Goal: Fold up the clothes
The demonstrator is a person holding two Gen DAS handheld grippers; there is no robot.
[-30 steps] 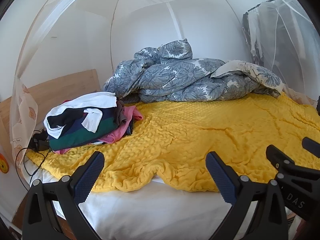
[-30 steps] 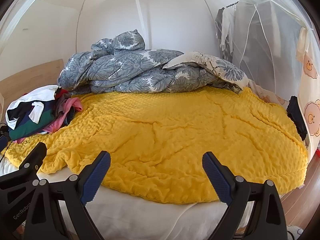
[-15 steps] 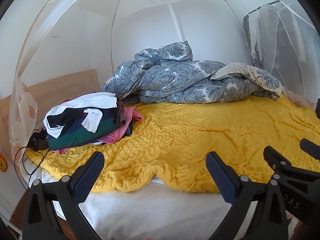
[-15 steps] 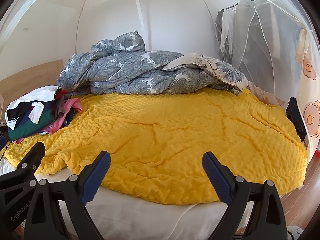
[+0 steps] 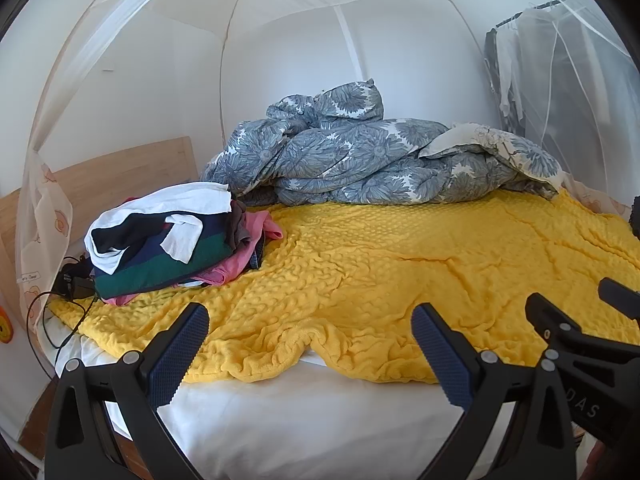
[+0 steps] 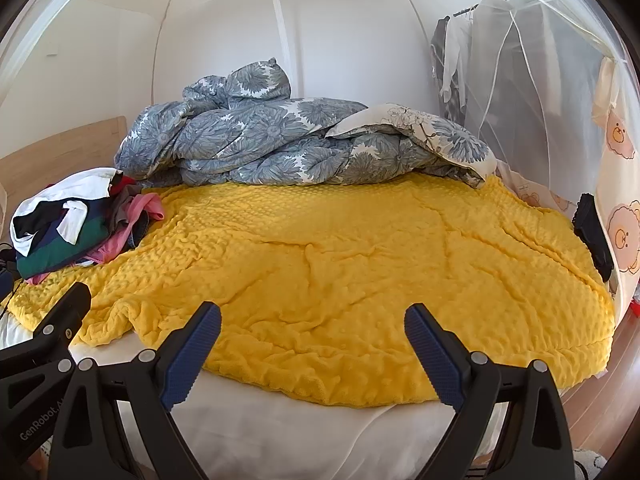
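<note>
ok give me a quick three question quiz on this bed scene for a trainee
1. True or false: the left gripper is shut on a shirt.
2. Where does the pile of clothes lie: A) on the yellow blanket's left side, B) on the grey duvet, C) on the floor?
3. What is the right gripper holding?

Key: 1 false, its fingers are spread and empty; 2 A; 3 nothing, it is open.

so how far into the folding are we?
Nothing folded: the jumbled pile of white, navy, green and pink clothes sits on the yellow bobbled blanket. In hand: nothing; left hand-held gripper and right hand-held gripper are open. Every garment is left.
</note>
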